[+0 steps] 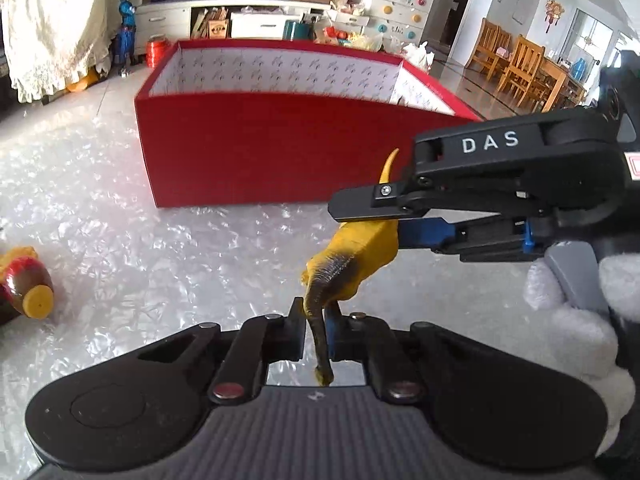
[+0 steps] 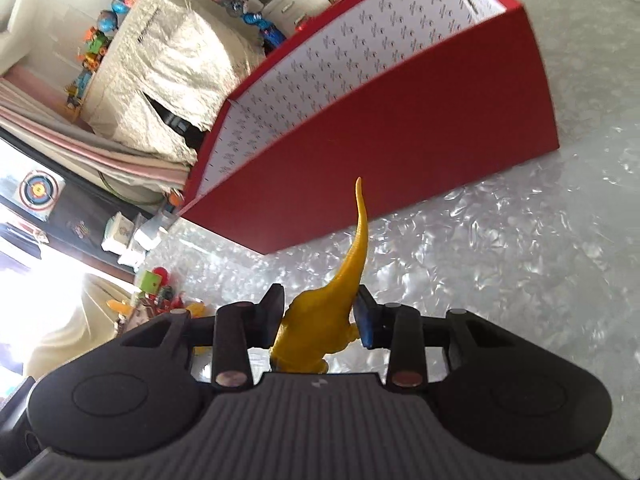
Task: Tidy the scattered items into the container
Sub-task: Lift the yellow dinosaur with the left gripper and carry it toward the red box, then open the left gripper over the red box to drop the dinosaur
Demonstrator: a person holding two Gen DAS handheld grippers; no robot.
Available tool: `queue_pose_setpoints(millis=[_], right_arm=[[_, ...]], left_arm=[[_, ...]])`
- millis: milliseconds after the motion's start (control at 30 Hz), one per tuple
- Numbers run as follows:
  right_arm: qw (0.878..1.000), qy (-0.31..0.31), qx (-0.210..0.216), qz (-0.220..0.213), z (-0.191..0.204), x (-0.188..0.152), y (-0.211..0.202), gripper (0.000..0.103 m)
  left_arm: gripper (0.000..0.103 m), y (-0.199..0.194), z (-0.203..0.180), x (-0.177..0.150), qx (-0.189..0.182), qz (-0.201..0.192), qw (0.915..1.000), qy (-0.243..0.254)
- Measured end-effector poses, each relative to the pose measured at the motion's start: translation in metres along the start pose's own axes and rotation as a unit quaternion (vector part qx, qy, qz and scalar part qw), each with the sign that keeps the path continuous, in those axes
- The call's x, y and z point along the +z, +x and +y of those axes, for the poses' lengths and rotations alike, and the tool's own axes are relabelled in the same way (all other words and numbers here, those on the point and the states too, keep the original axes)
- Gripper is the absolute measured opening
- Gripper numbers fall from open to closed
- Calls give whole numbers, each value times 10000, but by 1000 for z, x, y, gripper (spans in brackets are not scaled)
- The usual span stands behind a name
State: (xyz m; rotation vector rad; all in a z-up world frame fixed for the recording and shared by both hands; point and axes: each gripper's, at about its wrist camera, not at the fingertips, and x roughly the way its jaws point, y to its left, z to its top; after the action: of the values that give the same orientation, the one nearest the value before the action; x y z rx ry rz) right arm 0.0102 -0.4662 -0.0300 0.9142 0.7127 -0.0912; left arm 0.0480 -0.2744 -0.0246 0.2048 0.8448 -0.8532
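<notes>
A yellow toy dinosaur [image 1: 356, 256] hangs above the floor, held at both ends. My left gripper [image 1: 316, 320] is shut on its thin, dark-streaked neck, and the head pokes out below the fingers. My right gripper [image 1: 368, 222] comes in from the right and is shut on the body. In the right wrist view the right gripper [image 2: 318, 316] clamps the dinosaur [image 2: 356, 248] across its trunk, with the tail pointing up and away. The red box [image 1: 260, 152] with a white patterned lining stands open just beyond it. In the right wrist view the red box [image 2: 400, 132] appears tilted.
A brown and yellow toy [image 1: 28, 284] lies on the shiny floor at the left. A white-gloved hand [image 1: 580, 320] holds the right gripper. A heap of small toys [image 2: 160, 292] sits at the left. A TV stand, a covered sofa and wooden chairs line the far side.
</notes>
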Motion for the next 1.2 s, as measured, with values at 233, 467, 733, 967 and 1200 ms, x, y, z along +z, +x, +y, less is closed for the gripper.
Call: queue_pose_setpoints(millis=[233,467,733,967,1200], right_arm=[[9992,76,228,-312,12,0,-30,35],[9973,-39,438,-595,34,26,-52,35],[9947,-196,499,-881,49,72,-60,35],[9935,-254,442,-1013,51,110,-49,34],[9943,-108,329,-1009,39,137,-21,33]], left_arm=[[8,-25,-15,16,110,-217,9994,226],[8,-40,-24,47,232,-478,9978,405],[8,-36,-36,88,310,-689,9959,490],[9,-17,-37,116,363,-711,9954,527],[9,12,-30,135,460,-549,9957,591]])
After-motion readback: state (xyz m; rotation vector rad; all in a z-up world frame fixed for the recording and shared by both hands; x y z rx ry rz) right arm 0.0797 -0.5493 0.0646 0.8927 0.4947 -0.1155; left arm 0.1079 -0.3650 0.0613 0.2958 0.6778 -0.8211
